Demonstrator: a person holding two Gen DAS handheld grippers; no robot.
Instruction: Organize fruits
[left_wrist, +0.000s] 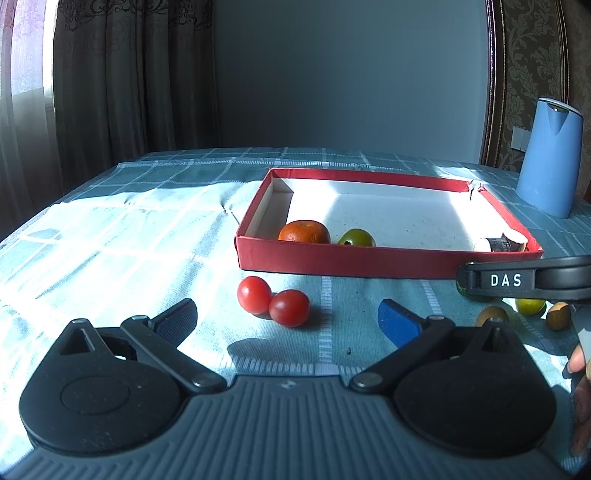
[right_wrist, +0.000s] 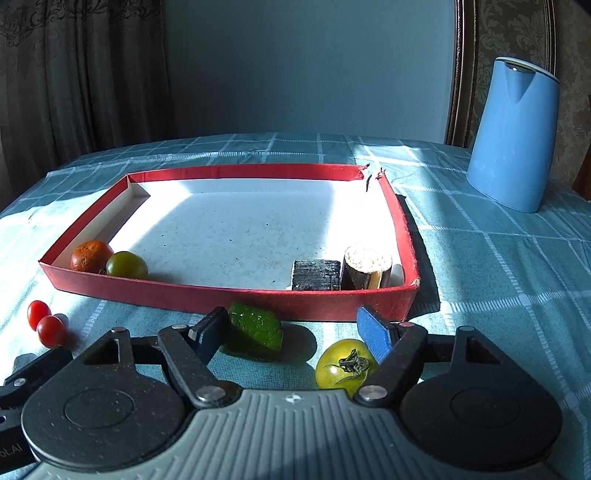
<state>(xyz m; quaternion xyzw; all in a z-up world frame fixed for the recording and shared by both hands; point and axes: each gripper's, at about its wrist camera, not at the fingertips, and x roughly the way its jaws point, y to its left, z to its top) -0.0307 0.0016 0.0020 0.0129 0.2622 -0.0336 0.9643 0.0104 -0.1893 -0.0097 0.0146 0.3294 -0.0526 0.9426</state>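
Now I log the shallow red cardboard tray (right_wrist: 229, 295): orange mandarin (right_wrist: 90, 254), green tomato (right_wrist: 126, 265), two dark cut stubs (right_wrist: 365, 271). Right gripper (right_wrist: 295, 332), marked "DAS", spread, green fruit (right_wrist: 255, 330) between jaws, unpinched; left gripper (left_wrist: 288, 317) spread by red cherry tomatoes (left_wrist: 273, 301).

Two small red cherry tomatoes (right_wrist: 46, 325) lie together on the cloth, and one shallow red cardboard tray (right_wrist: 400, 236) holds one orange mandarin (right_wrist: 90, 254), one dark green round tomato (right_wrist: 126, 265) and two dark-skinned cut cane pieces (right_wrist: 365, 271). Outside the tray sit one yellow-green tomato with a stalk (right_wrist: 345, 363), one bright green lumpy fruit (right_wrist: 255, 330) and two small brown round fruits (left_wrist: 557, 315). One tall blue plastic jug (right_wrist: 513, 136) stands apart.

"das" in white on right gripper (left_wrist: 524, 280) body, seen from left wrist view.
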